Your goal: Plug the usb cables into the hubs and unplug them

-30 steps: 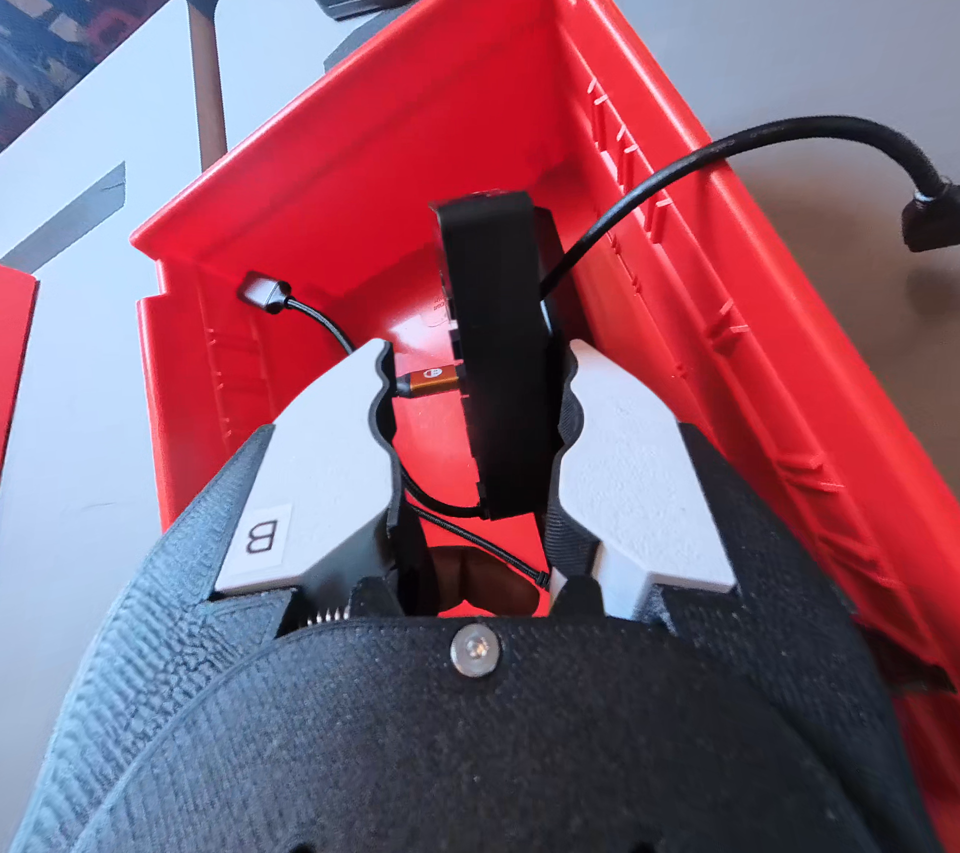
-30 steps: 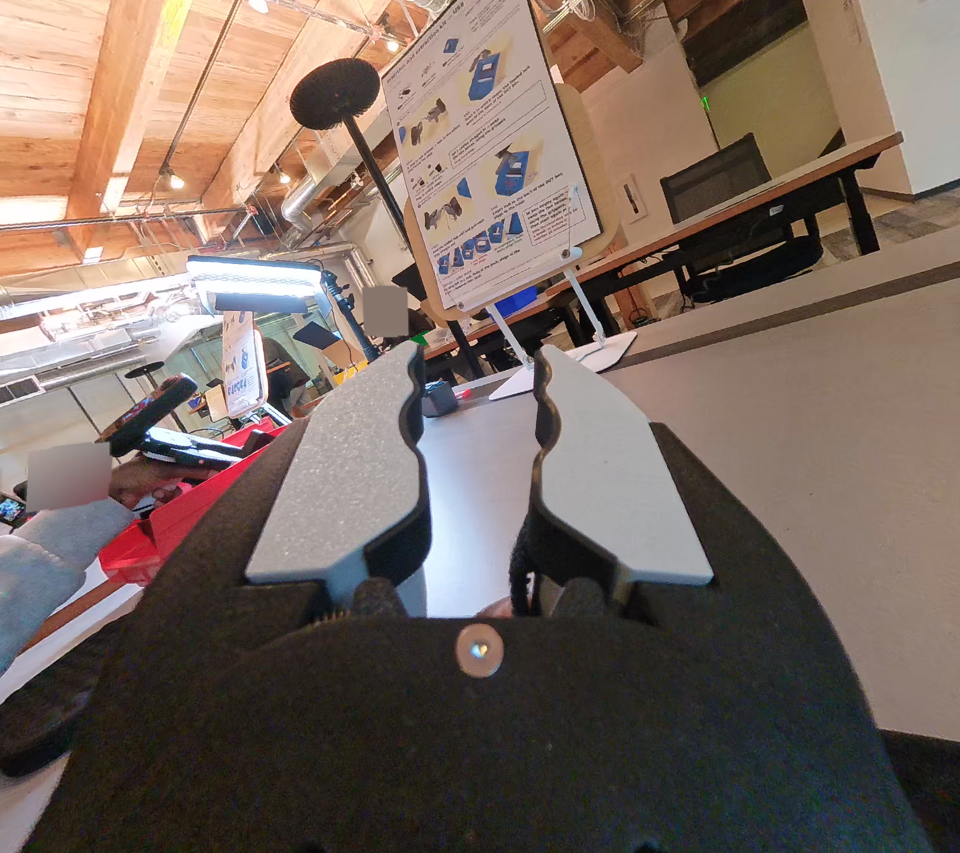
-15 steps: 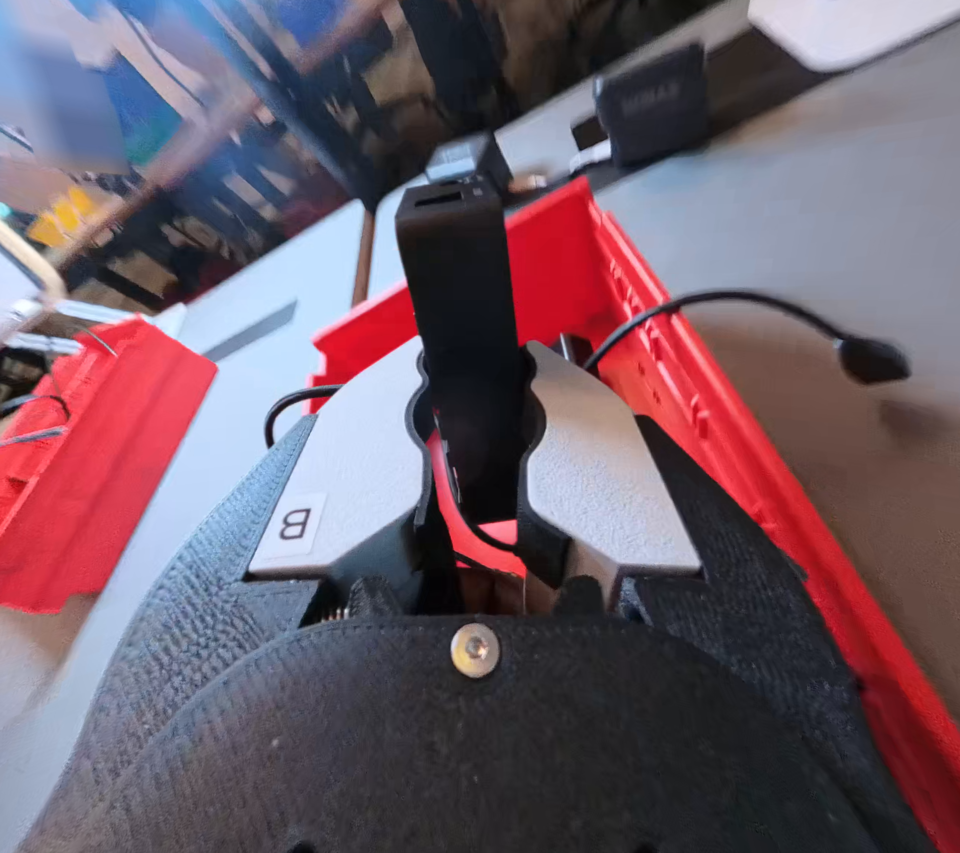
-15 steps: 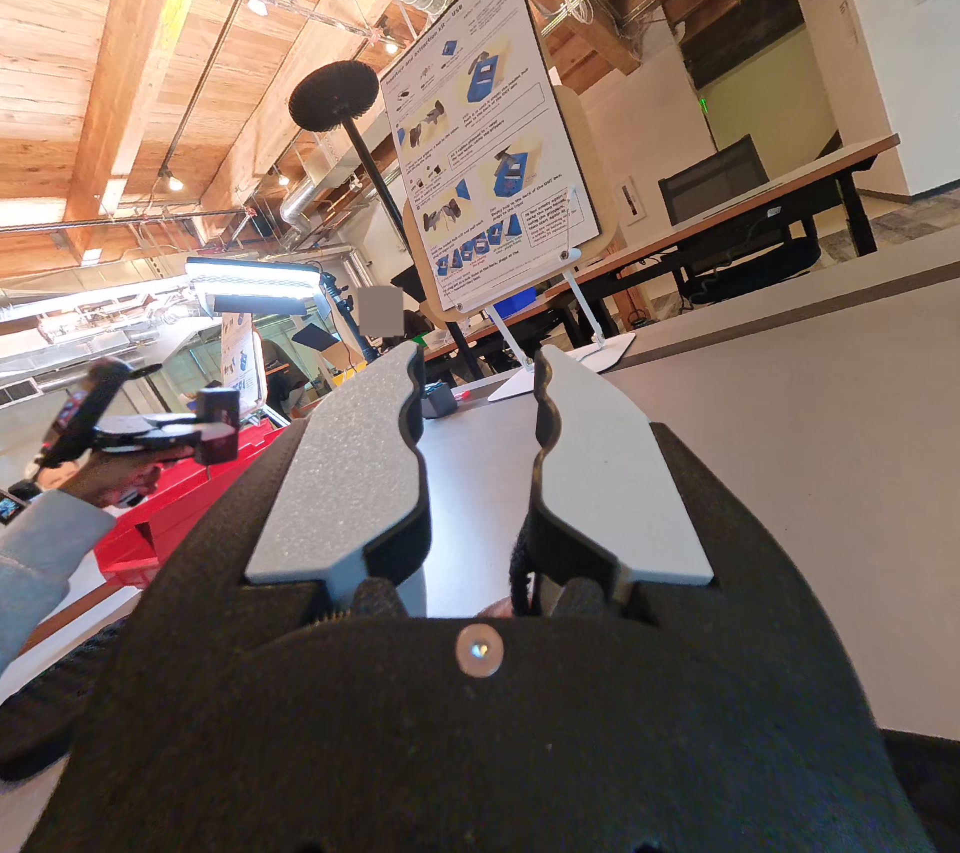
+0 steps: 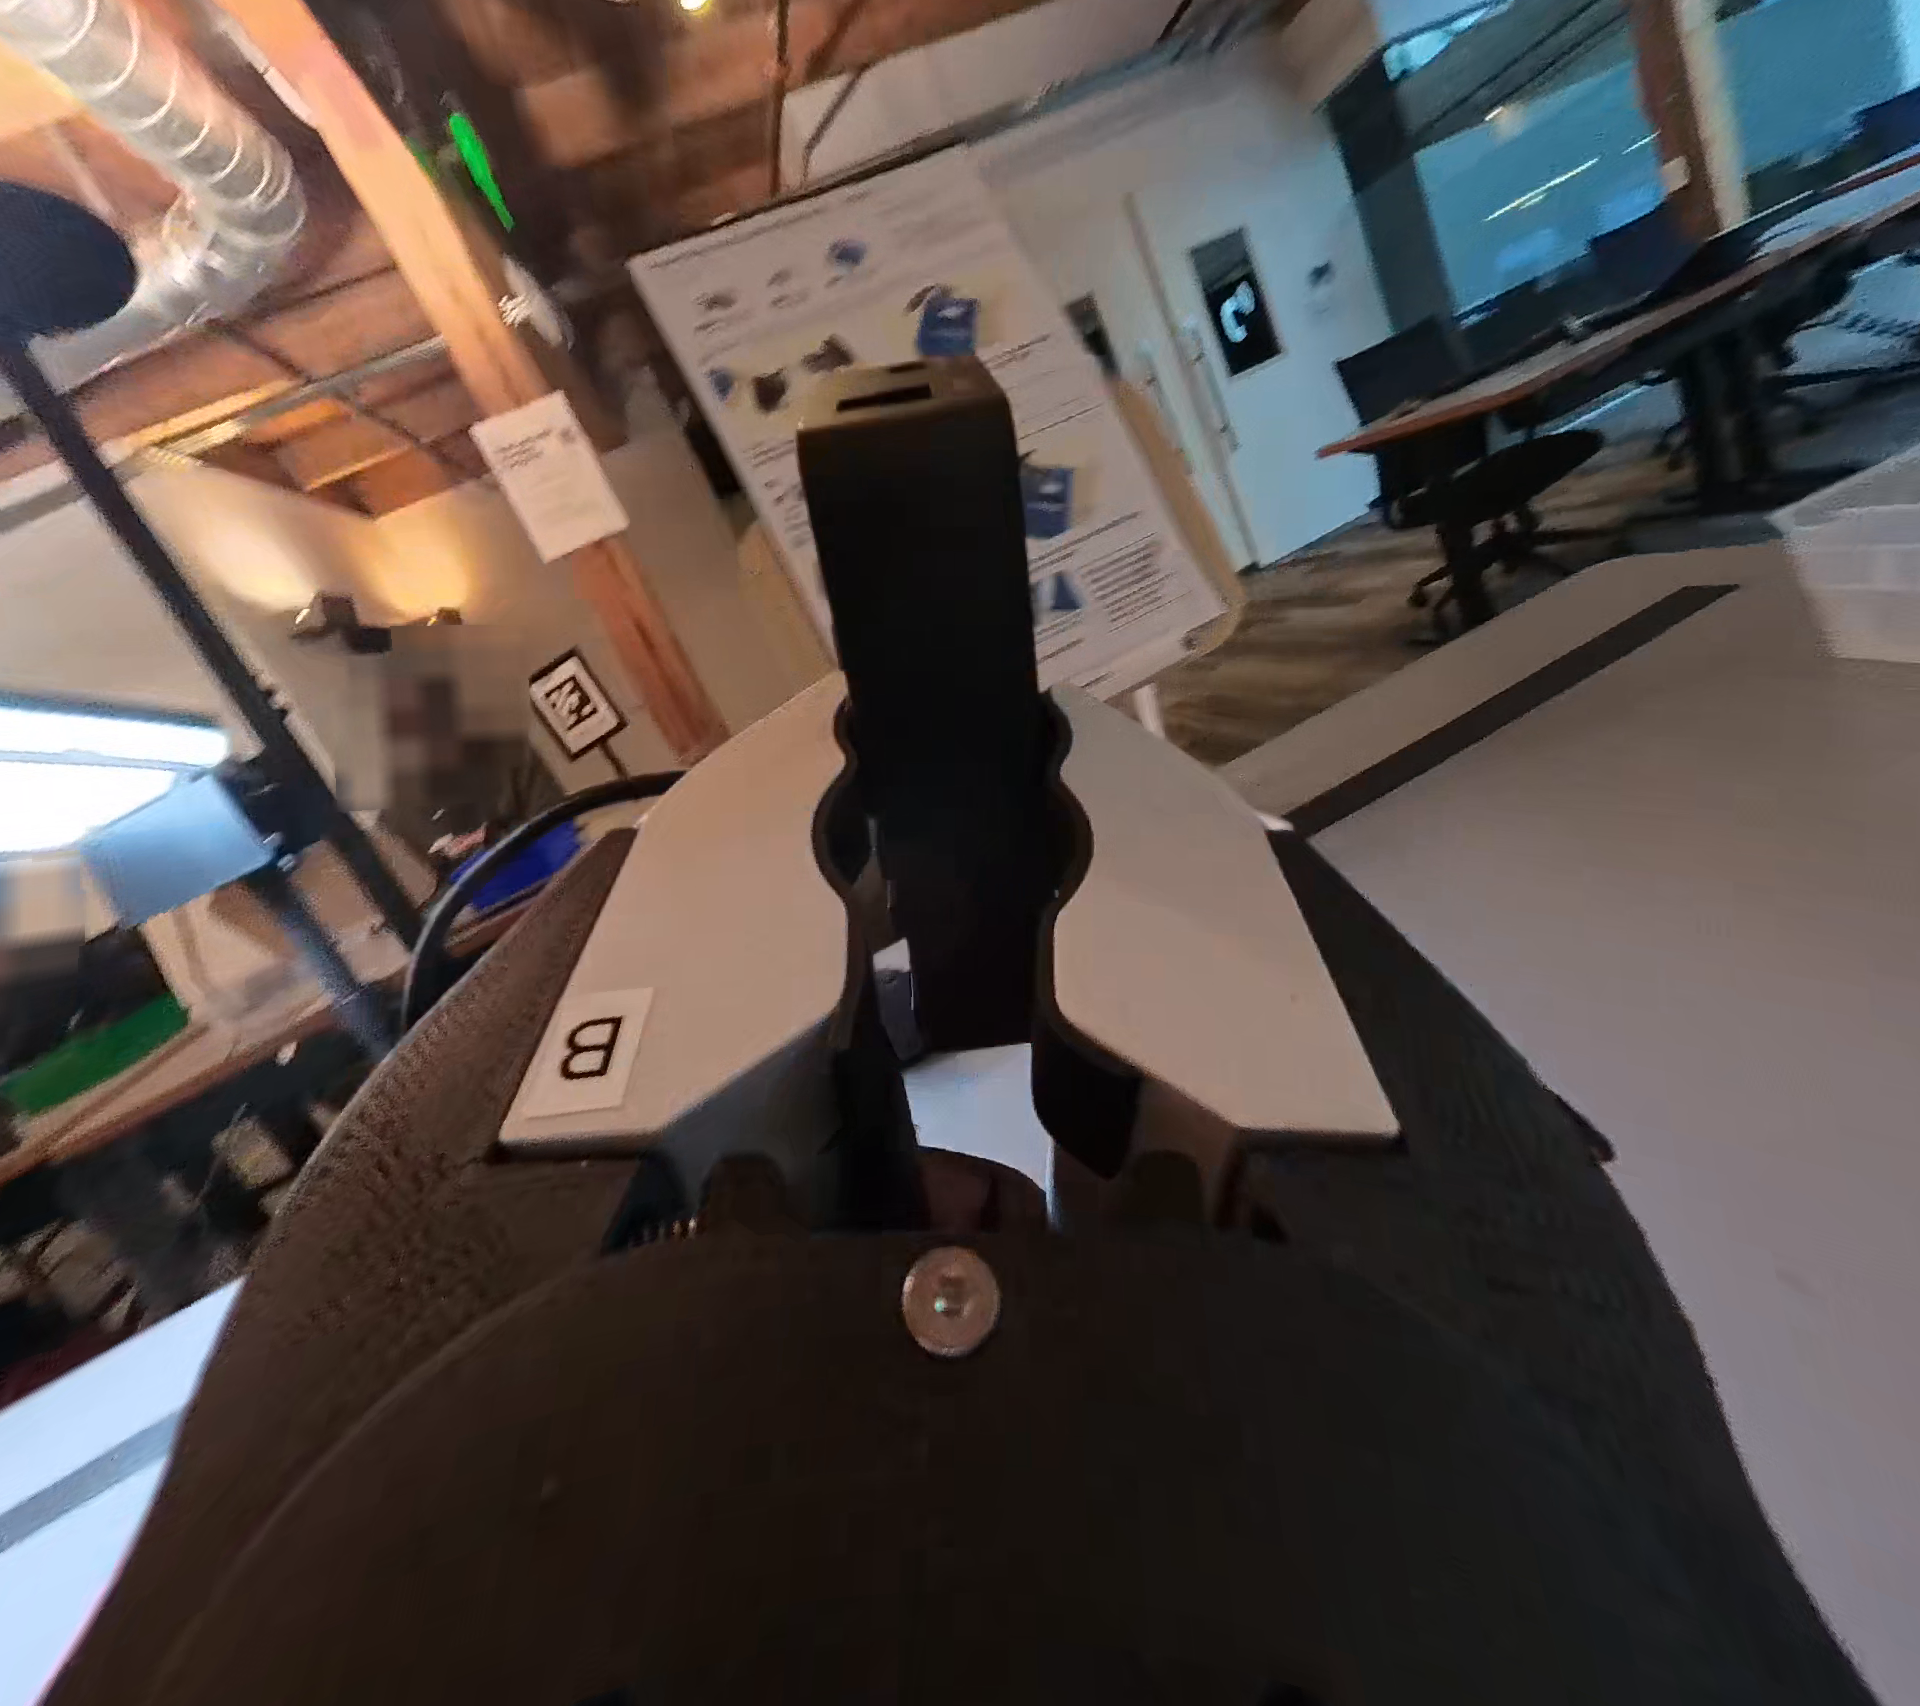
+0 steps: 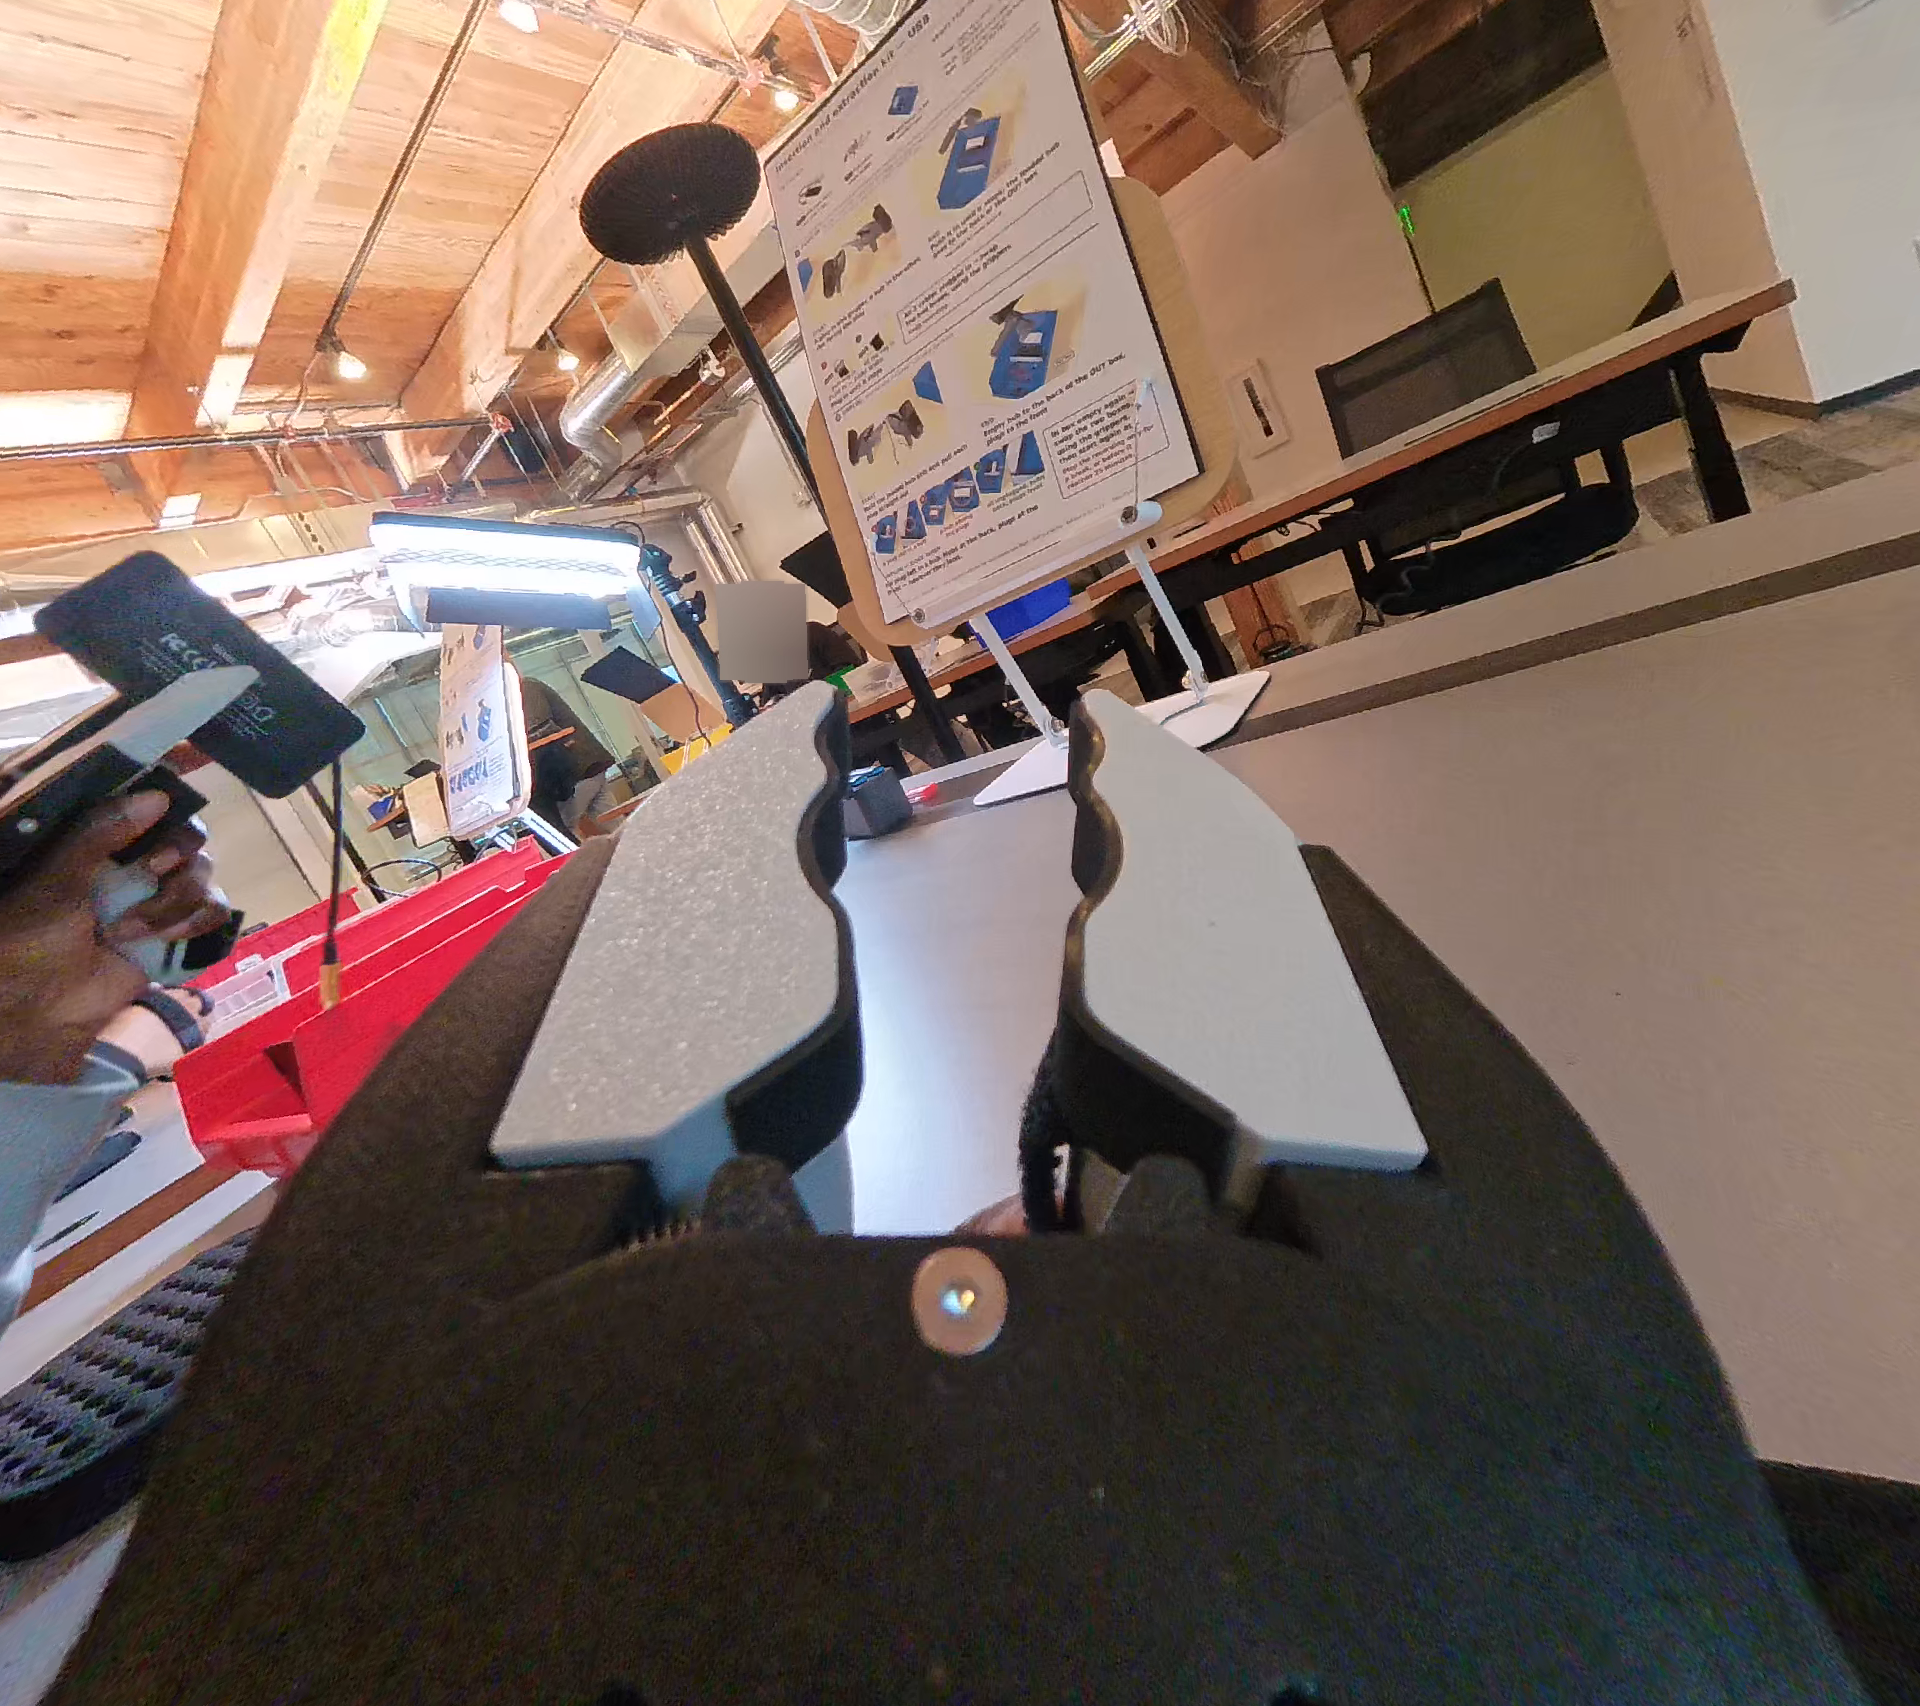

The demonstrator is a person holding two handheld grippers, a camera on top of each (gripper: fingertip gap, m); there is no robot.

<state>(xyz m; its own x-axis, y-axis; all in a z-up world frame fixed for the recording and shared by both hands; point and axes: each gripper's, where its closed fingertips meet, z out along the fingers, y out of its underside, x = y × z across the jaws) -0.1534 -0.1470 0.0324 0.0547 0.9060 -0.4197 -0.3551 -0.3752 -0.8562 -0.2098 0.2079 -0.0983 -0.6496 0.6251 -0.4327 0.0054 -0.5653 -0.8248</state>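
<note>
Lettered sticker [image 5: 592,1051] on left hand-held gripper [image 5: 948,711]

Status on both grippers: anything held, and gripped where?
Left gripper is shut on the black USB hub, clamping its lower end; the upper end sticks out. Right gripper is open, holding nothing.

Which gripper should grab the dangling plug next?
Probably the right gripper: its jaws are open and empty. The left gripper is shut on the hub, whose cable hangs free.

Grey table [image 6: 1558,877] is carrying red bins [image 6: 395,960] at its left side, a small dark box [image 6: 878,809] farther back, and a white sign-stand base [image 6: 1143,726] beside it.
</note>
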